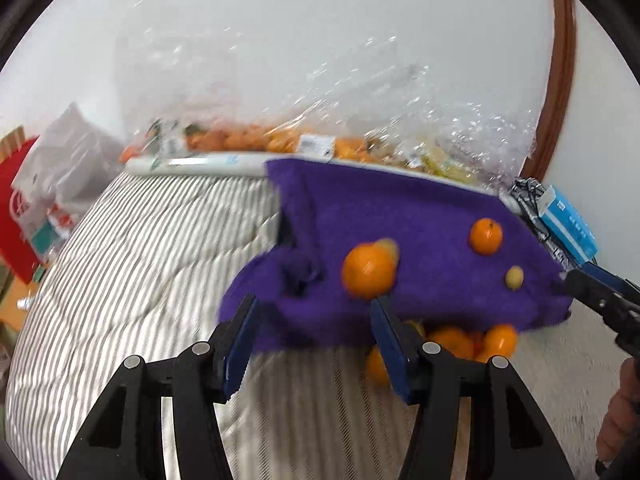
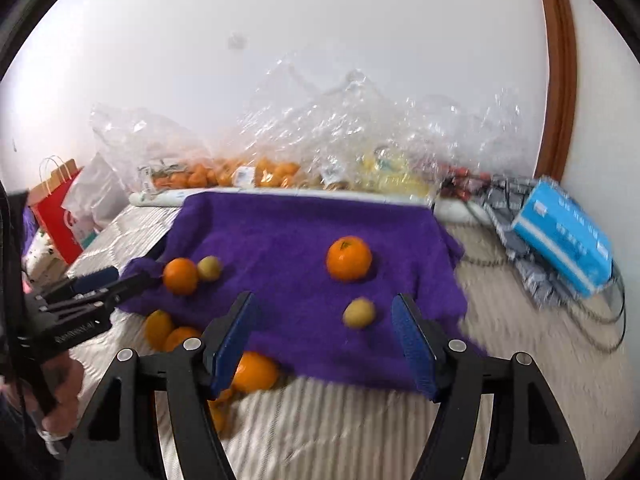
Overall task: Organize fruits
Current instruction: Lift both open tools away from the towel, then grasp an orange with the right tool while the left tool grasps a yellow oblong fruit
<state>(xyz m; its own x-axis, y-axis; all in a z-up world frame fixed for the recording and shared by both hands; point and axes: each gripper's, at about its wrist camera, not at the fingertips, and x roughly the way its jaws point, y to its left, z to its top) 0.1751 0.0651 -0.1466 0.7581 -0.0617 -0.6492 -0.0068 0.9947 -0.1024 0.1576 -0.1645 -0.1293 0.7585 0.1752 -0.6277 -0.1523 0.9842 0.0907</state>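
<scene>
Both grippers, left (image 1: 314,320) and right (image 2: 324,318), have jaws apart, holding nothing. Oranges (image 2: 349,258) sit loose on the purple cloth (image 2: 280,232), more spilled off its near edge. I'd grab the cloth-top ones first, one at a time, coming in slowly so they don't roll.

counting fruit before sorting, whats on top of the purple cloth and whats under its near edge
On the purple cloth lie two oranges and two small yellow fruits. More oranges poke out under its near edge; any further under are covered.
</scene>
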